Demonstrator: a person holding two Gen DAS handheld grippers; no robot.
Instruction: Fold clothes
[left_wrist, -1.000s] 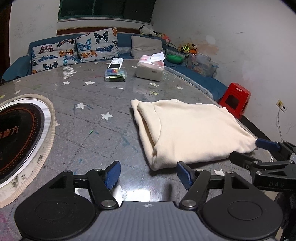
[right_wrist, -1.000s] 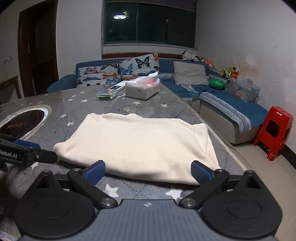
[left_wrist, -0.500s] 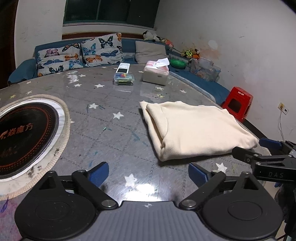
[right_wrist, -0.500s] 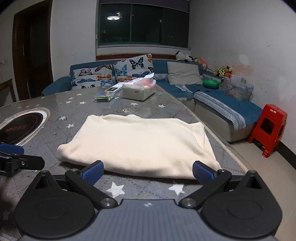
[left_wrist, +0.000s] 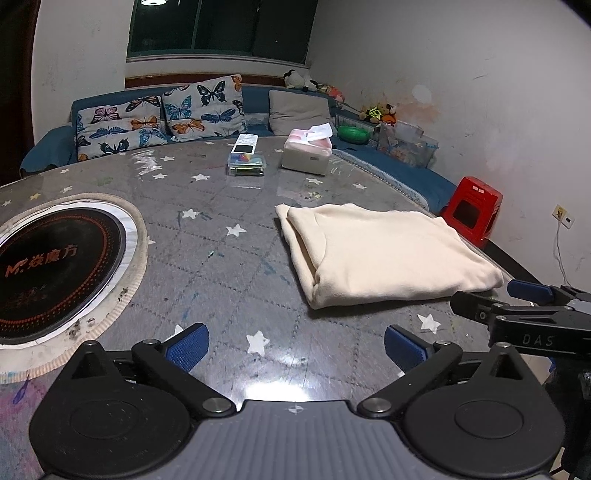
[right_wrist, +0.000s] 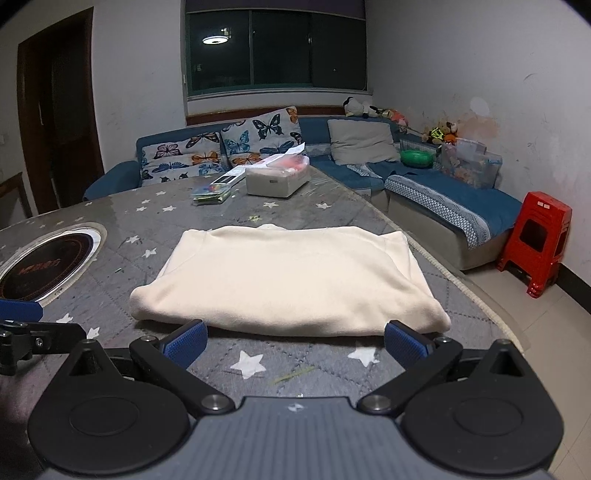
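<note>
Cream garment (right_wrist: 288, 280) lies folded into a flat rectangle on the star-patterned table (left_wrist: 221, 258), near the table's right-hand edge, with layered edges visible along its left side in the left wrist view. Left gripper (left_wrist: 295, 345) is opening, its jaws spread wide with only bare table between them; it holds nothing. Right gripper (right_wrist: 295, 343) also stands wide and empty, its blue pads just short of the garment's near fold. Risk, as judged: a careless pass by either tool could catch the thick near fold and drag the stack open, or push it toward the table edge beside the red stool (left_wrist: 472, 210). Legible markings: "DAS" on the right gripper's body as seen from the left; Chinese characters and an "M" logo on the inset cooktop (left_wrist: 55, 266).
</note>
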